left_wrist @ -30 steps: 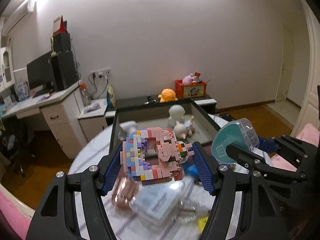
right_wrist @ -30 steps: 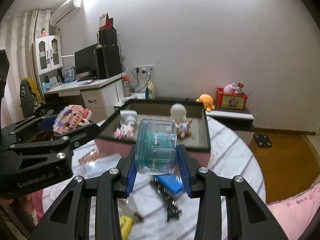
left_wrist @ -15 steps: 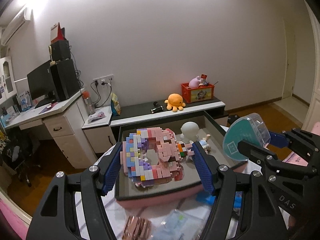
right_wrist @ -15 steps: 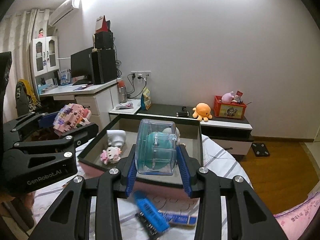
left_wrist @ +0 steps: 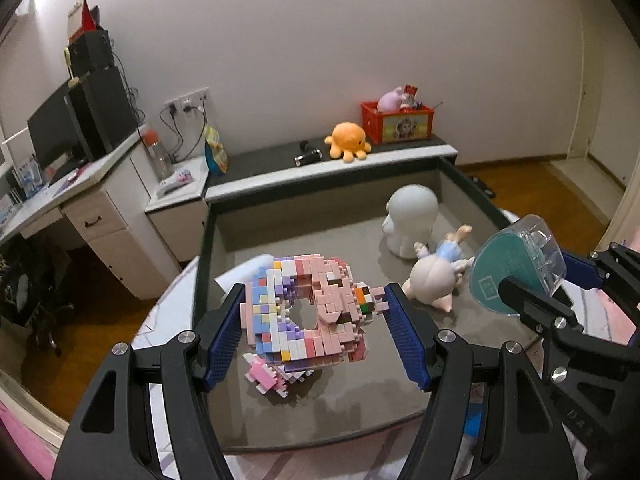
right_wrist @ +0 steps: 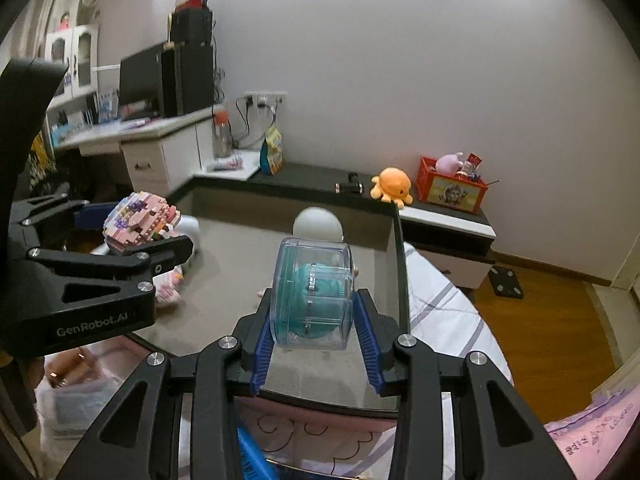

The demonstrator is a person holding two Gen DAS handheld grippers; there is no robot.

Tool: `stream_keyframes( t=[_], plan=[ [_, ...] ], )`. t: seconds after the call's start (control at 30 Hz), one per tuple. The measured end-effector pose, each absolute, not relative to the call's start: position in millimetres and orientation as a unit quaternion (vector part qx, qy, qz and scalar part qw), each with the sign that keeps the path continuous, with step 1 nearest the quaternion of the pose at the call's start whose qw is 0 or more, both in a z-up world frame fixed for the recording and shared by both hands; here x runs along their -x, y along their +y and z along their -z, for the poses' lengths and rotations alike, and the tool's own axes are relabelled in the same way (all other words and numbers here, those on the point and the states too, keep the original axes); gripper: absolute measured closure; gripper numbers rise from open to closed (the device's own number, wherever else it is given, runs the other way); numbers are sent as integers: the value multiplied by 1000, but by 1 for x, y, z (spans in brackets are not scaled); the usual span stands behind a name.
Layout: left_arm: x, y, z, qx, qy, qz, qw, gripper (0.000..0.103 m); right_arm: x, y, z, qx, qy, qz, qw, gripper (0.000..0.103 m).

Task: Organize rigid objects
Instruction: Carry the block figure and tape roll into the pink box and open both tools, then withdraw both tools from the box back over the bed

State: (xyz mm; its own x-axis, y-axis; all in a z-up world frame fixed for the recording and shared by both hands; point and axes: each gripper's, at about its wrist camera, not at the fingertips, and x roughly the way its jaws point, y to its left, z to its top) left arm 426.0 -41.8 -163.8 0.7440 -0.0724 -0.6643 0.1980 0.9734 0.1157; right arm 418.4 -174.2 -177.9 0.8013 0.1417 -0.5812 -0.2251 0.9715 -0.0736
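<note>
My left gripper (left_wrist: 314, 312) is shut on a pink and pastel brick-built model (left_wrist: 308, 312), held above the grey floor of a shallow dark-rimmed tray (left_wrist: 202, 248). My right gripper (right_wrist: 314, 324) is shut on a clear plastic case with a teal object inside (right_wrist: 312, 292), held over the tray's near right part. In the left wrist view that case (left_wrist: 516, 264) shows at the right. Inside the tray lie a white round-headed figure (left_wrist: 410, 220), a small doll (left_wrist: 436, 276) on its side and a little pink toy (left_wrist: 264, 376).
The tray rests on a round table with a striped cloth (right_wrist: 440, 304). Clear packets (right_wrist: 76, 400) and a blue object (right_wrist: 252, 456) lie on the table in front of the tray. Behind are a low cabinet with an orange plush (left_wrist: 347, 145) and a red crate (left_wrist: 396, 122), and a desk (left_wrist: 60, 188) at left.
Both grippers have moved forward from above the table clutter to above the tray and tilted further down, each still holding its object.
</note>
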Motion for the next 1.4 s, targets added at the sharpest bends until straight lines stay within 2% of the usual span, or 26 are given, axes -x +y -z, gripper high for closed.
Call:
stream_keyframes(
  t=[0.23,0.3,0.33,0.43,0.57,0.7,0.83,0.9,0.93,1.23,1.33,1.4],
  plan=[
    [-428,-41,168,-88,352,68,929,32,-430,-168,194,115,325,-69,936,64],
    [-427,-40,164,-86,342,66,933,22,-430,-167,197,118,330,-69,934,64],
    [-425,-40,162,-86,334,63,936,13,-431,-166,197,113,334,-74,933,64],
    [-419,-39,157,-92,324,56,940,10,-429,-164,194,111,327,-74,936,64],
    [-409,-31,148,-82,311,56,945,1,-425,-164,185,95,327,-91,936,63],
    [-392,-26,134,-82,292,51,952,0,-416,-165,176,75,314,-110,940,46],
    [-368,-20,120,-78,270,48,959,0,-400,-164,161,56,295,-126,945,45],
    [-356,-16,113,-77,261,45,961,0,-390,-167,155,45,287,-128,948,29],
    [-348,-15,109,-77,254,42,963,0,-382,-168,150,38,279,-126,951,25],
    [-272,-5,77,-66,186,17,980,0,-314,-187,114,4,212,-94,973,20],
    [-251,1,71,-50,177,20,983,0,-292,-196,105,-3,192,-71,979,13],
    [-235,3,69,-42,170,24,984,0,-279,-201,98,-18,182,-73,981,0]
  ],
)
